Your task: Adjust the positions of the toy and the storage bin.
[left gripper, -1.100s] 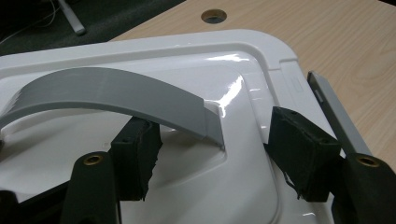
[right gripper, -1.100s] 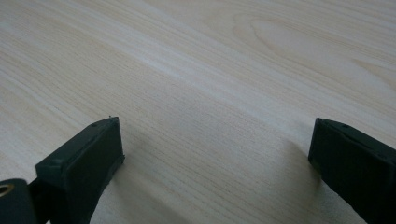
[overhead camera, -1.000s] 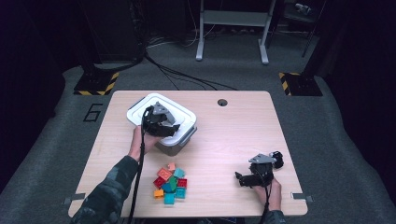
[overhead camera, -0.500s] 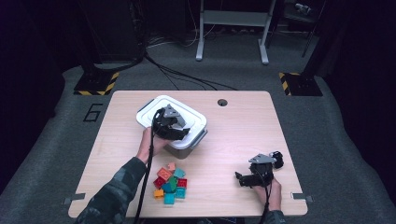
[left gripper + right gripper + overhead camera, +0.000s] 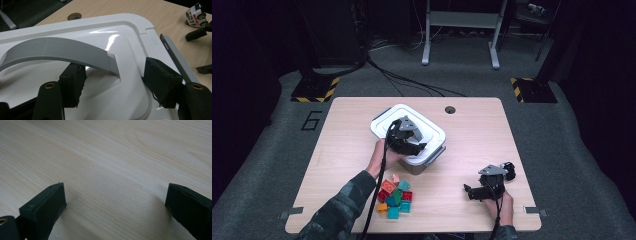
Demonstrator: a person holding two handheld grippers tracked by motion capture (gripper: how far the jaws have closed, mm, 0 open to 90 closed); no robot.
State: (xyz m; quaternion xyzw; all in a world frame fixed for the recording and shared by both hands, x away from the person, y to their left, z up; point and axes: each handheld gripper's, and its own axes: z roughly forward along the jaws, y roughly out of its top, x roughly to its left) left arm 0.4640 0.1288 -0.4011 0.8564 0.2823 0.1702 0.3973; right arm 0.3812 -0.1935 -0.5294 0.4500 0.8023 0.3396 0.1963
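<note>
- White glossy plastic lid (image 5: 82, 82) with a raised centre sits on the white storage box (image 5: 408, 137), which stands near the middle of the pale wooden table (image 5: 522, 135).
- Your left gripper (image 5: 408, 141) hangs just over that box; in the left gripper view its black jaws stand about half apart, either side of the end of the grey curved handle (image 5: 60, 51) on the lid.
- Neither foam pad (image 5: 73, 86) presses on the handle, so the left gripper has hold of nothing.
- Along one side of the box runs a grey latch bar (image 5: 176, 58).
- Your right gripper (image 5: 484, 189) rests well to the right of the box, close to the near edge of the table.
- In the right gripper view its jaws stand wide apart over bare wood, with nothing between them.
- Just beside the right gripper, on its far side from the box, stands a small white toy car (image 5: 197, 15) with black wheels.
- A heap of coloured plastic building blocks (image 5: 395, 196), red, green, teal and orange, lies just in front of the box, beside your left forearm in its camouflage sleeve (image 5: 344, 205).
</note>
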